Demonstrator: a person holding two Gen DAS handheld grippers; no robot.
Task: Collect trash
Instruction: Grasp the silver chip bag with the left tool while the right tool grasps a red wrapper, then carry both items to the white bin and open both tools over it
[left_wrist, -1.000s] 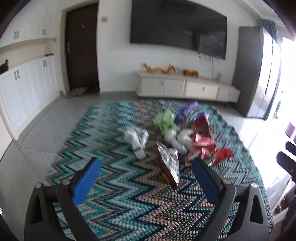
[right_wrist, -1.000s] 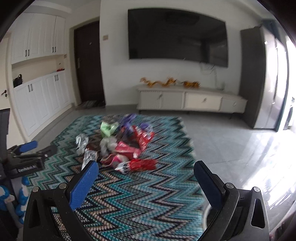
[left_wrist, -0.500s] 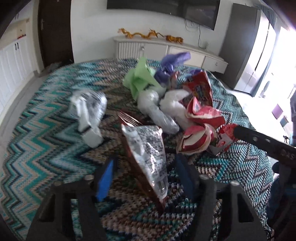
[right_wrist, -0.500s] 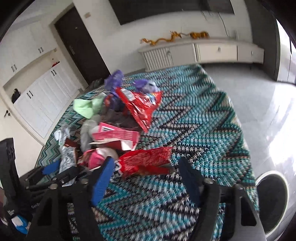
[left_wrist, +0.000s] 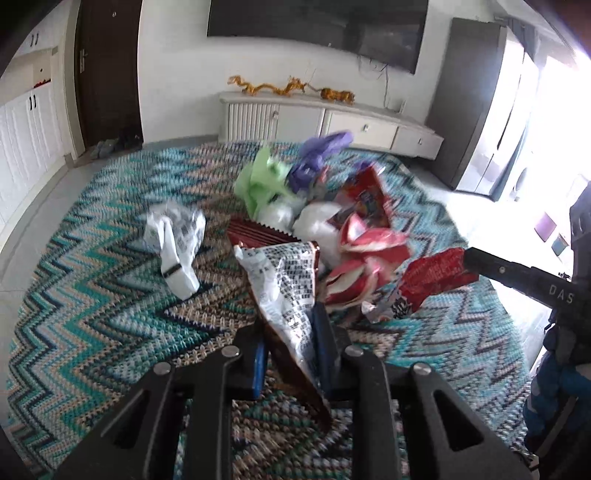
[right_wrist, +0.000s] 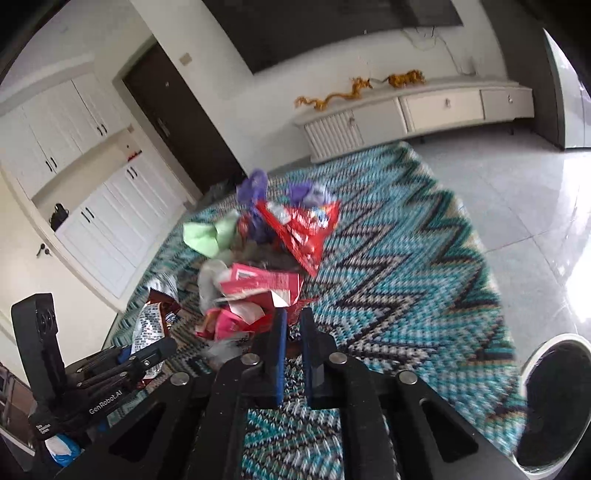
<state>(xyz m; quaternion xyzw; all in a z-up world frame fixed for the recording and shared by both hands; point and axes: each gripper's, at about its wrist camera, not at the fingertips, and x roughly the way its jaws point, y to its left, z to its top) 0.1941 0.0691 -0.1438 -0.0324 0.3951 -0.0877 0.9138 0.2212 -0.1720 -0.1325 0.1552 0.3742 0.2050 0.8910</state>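
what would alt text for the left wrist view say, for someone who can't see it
The left claw is shut on a silver snack bag with a brown lining, on a teal zigzag rug. Behind it lies a pile of wrappers: green, purple, white and red. At right, the other claw pinches a red wrapper.

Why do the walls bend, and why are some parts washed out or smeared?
Both wrist views are fisheye, so the TV cabinet and rug curve. Left wrist view: the window side is blown out white. Right wrist view: the floor shows glare, and the rug's edge and red wrapper look motion-blurred.
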